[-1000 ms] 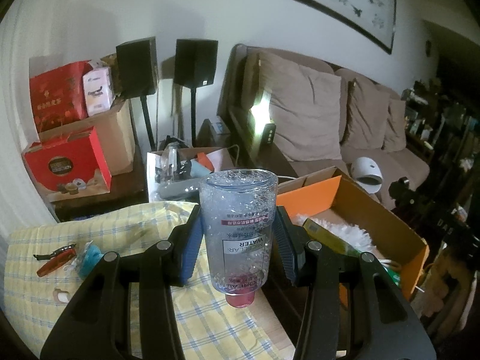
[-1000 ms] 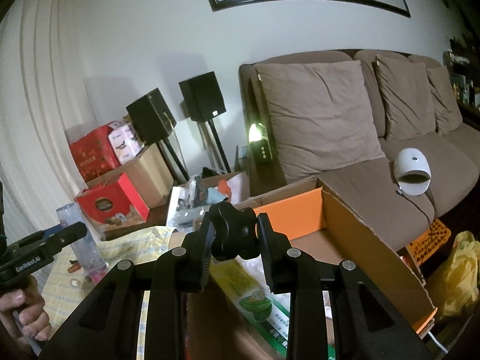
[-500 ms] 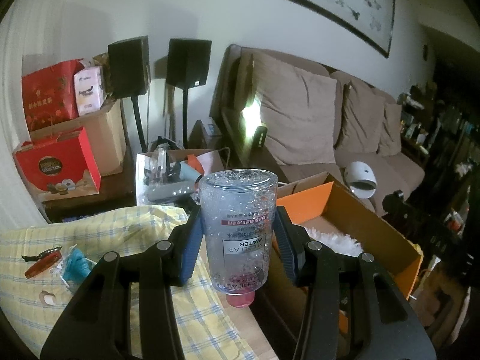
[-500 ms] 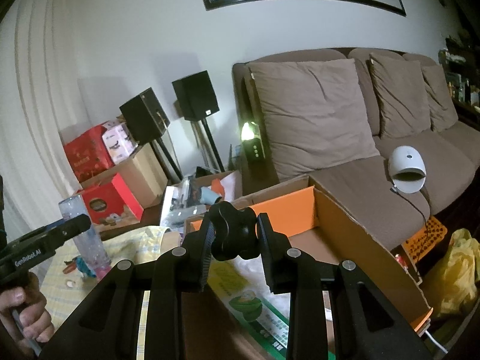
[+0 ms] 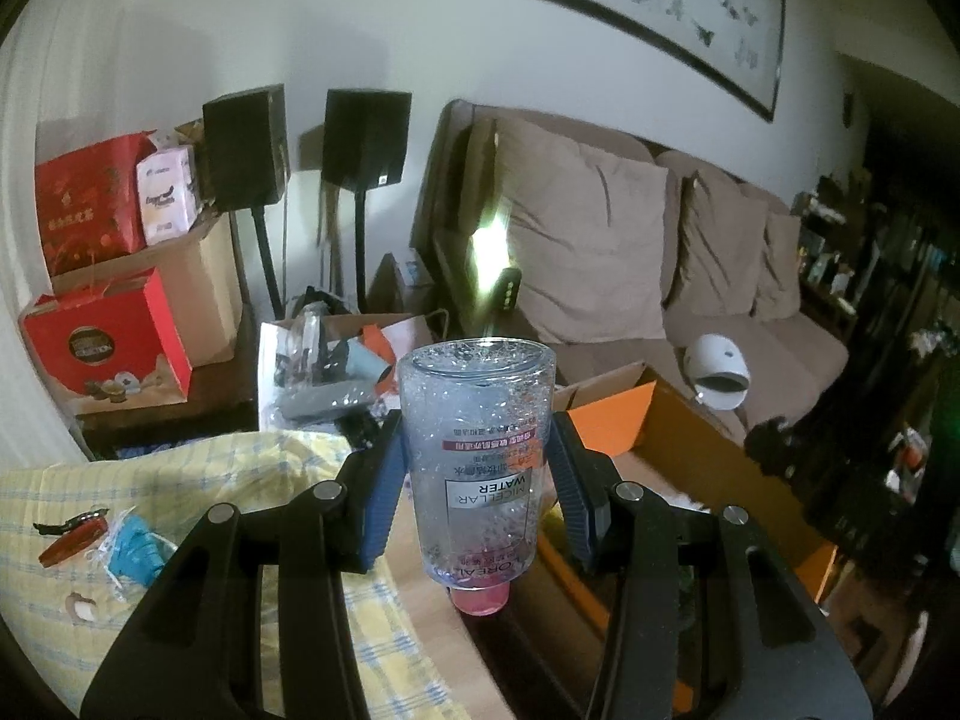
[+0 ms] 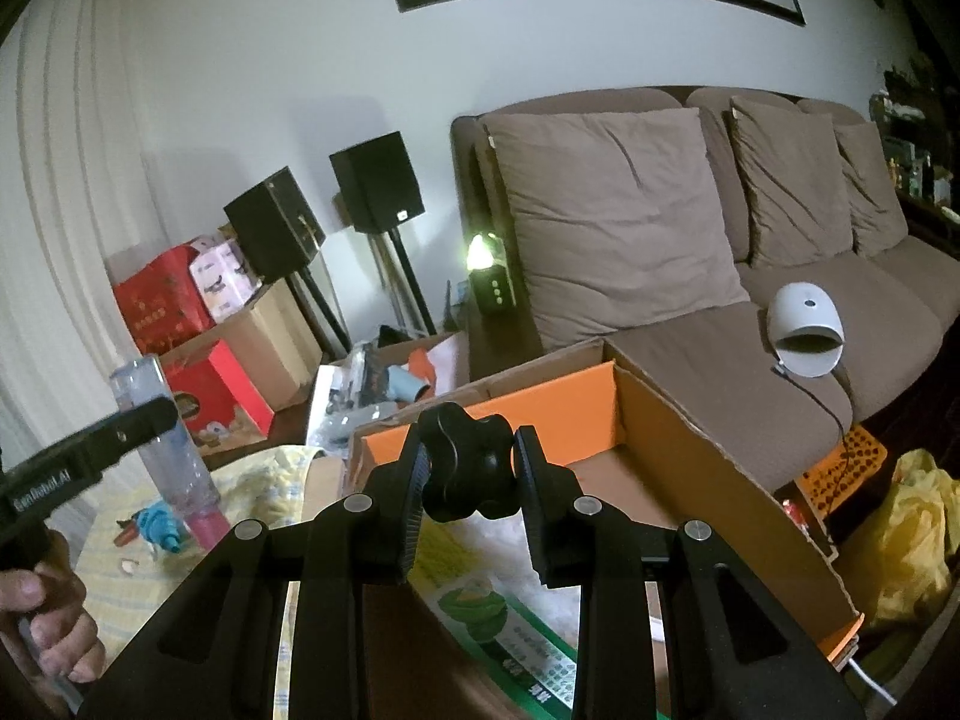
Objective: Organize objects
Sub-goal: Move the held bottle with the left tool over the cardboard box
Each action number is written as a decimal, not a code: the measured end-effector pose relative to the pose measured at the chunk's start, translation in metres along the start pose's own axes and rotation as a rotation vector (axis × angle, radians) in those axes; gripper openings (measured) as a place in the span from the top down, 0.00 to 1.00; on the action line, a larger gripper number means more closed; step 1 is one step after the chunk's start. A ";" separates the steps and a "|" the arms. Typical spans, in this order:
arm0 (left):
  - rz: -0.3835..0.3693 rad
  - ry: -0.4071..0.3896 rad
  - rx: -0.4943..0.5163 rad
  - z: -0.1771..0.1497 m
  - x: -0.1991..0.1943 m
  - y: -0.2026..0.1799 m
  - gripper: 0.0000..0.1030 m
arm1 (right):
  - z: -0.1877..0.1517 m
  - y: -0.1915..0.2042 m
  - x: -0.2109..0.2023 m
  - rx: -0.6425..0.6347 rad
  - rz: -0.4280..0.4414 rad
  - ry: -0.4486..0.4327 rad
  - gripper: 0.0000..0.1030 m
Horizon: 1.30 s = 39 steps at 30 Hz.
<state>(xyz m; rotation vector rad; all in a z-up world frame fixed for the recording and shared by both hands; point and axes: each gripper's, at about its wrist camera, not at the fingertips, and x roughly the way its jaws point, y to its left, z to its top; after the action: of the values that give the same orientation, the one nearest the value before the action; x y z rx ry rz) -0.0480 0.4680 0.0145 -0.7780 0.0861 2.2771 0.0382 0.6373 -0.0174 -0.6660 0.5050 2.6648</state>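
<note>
- The left gripper (image 5: 477, 495) pinches an upside-down clear micellar water bottle (image 5: 477, 456) between its blue pads (image 5: 378, 501), pink cap (image 5: 480, 597) pointing down, just left of the open cardboard box (image 6: 708, 468).
- The right gripper (image 6: 468, 480) clamps a black lobed knob (image 6: 468, 465) between its fingers, held above the near left part of the same box, whose inner walls are orange.
- Inside the box lie a green printed package (image 6: 510, 630) and something white and fluffy.
- Left of the box, a yellow checked cloth (image 5: 180, 480) carries a small red tool (image 5: 69, 543) and a blue item (image 5: 135, 546).
- Behind the box stands a brown sofa (image 6: 690, 240) with a white domed device (image 6: 807, 330) on its seat.
- A hand (image 6: 45, 630) grips the left gripper's handle, seen at the edge of the right wrist view.
</note>
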 end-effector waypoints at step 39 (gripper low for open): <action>-0.130 -0.064 0.056 0.001 0.007 -0.067 0.58 | -0.002 -0.018 0.002 0.012 -0.070 0.000 0.73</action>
<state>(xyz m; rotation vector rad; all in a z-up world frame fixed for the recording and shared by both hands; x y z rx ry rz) -0.0083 0.5222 0.0222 -0.6622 0.0677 2.1652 0.0450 0.6530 -0.0249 -0.6679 0.4889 2.5944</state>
